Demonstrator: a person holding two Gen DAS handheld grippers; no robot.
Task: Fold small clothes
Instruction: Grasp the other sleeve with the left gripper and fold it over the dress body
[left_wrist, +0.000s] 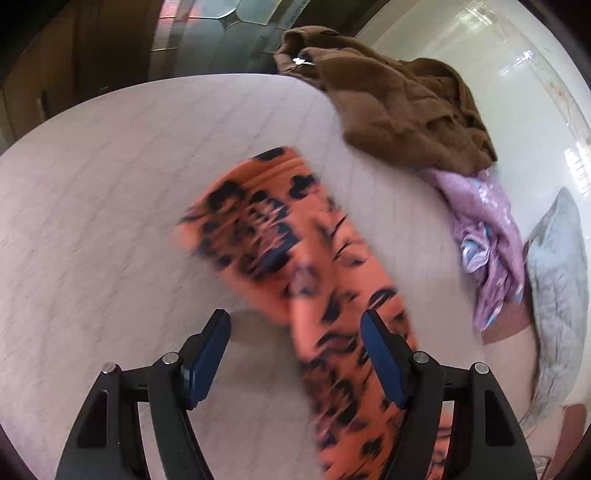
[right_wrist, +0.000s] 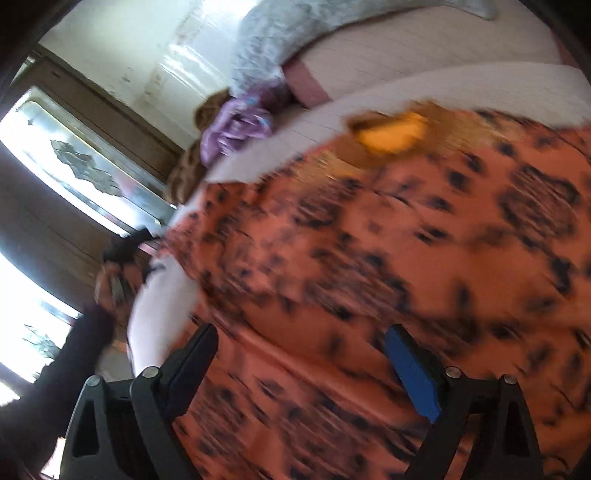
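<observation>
Leopard garment (left_wrist: 266, 236) on bed (left_wrist: 110, 184), long axis diagonal, narrow end pointing away. Left tongs (left_wrist: 295, 325) open, cloth between, unpinched. Right tongs (right_wrist: 301, 345) open over it. Brown coat (left_wrist: 399, 107), lilac cloth (left_wrist: 487, 236) at bed's edge.

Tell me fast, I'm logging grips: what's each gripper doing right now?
Left gripper: open, orange leopard-print garment between its fingers, not pinched.
Right gripper: open above the same garment, holding nothing.

No text, label, brand, number or sign can be read in either view.
</observation>
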